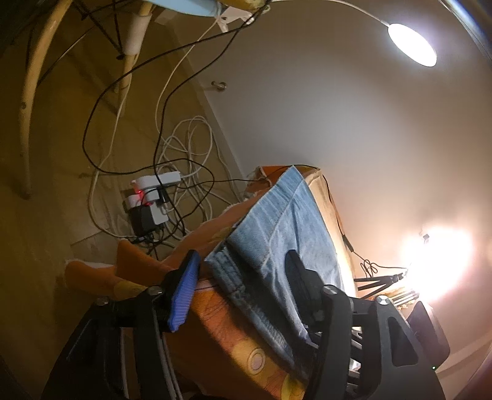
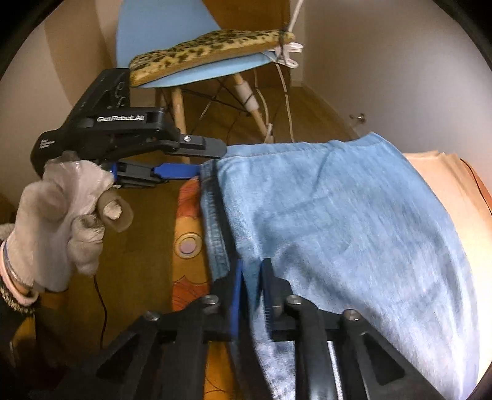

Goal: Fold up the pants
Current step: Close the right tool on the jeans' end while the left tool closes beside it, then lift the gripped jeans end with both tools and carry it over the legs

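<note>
Light blue denim pants [image 2: 338, 215] lie folded on a surface covered with an orange patterned cloth [image 2: 187, 197]. My right gripper [image 2: 252, 277] is shut on a pinch of denim at the near edge, beside the waistband. My left gripper [image 2: 209, 160], held by a white-gloved hand [image 2: 58, 215], reaches the pants' far left corner. In the left wrist view the pants [image 1: 276, 221] lie between the spread fingers of the left gripper [image 1: 243, 255]. Its blue pad [image 1: 184, 292] stands clear of the waistband and the black finger [image 1: 298, 277] lies over the denim.
A blue chair [image 2: 160, 27] with a spotted cushion [image 2: 209, 49] stands beyond the surface. Power strips [image 1: 150, 200] and tangled cables lie on the wooden floor. A lit lamp [image 1: 412, 44] hangs above, and a small tripod [image 1: 381, 281] stands at the far right edge.
</note>
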Available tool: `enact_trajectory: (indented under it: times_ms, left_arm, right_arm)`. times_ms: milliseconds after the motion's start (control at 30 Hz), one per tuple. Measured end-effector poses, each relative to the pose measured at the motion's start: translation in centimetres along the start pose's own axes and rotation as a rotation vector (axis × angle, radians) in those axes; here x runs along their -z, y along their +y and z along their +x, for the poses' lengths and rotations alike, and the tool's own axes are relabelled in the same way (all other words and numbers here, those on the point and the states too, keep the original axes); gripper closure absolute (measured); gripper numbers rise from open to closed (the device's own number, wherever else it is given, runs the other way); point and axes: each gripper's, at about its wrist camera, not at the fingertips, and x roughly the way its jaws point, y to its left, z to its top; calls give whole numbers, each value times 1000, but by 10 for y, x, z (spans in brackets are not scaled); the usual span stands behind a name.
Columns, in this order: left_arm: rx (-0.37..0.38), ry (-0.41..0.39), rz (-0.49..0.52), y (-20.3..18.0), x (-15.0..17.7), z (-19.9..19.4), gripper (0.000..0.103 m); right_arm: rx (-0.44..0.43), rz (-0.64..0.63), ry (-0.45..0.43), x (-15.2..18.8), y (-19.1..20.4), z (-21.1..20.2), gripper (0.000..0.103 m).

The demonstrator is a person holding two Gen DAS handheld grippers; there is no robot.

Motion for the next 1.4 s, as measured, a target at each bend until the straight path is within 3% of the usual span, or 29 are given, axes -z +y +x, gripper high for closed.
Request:
enact_trajectory:
  times_ms: [200,433,667,867,900,967,1000,1067,1200,1300,1400]
  left_arm:
    - [1,-4,6,-5,-3,1,43]
    - [-37,-22,55,-16,-2,7,45]
    - [-38,-72,167,-43,1,8,46]
    - [-128,-62,223,-52,3,25,47]
    - [-147,-71,243,-55,5,26,50]
    - [-186,-89,272,-57,6,28,83]
    - [-187,-95,276,-55,5,27,86]
    - [-152,-113,282,-53,6,24,91]
    - [-103,-157,359,-61,17,12,92]
    - [-69,-165,425,-74,29,9,92]
    - [-46,-148,508,-91,45,12,92]
  right_arm:
    - [-73,21,-39,0,-2,-15,97]
    - [-91,3,11,8,0,-5,97]
    - [-184,135,-24,14,-22,-13,84]
    - [-233,224,-38,27,-37,-29,79]
    - [-231,227,-44,28,-39,-35,78]
    - [-222,225,-55,29,-42,-46,76]
    - [-214,226,-63,28,-45,-53,75]
    - [-200,231,-79,24,-49,-62,66]
    - [-155,249,-113,9,-66,-80,58]
    - [-163,281,-106,-11,-80,-81,36]
    - [-198,321,-73,-46,-97,-66,33]
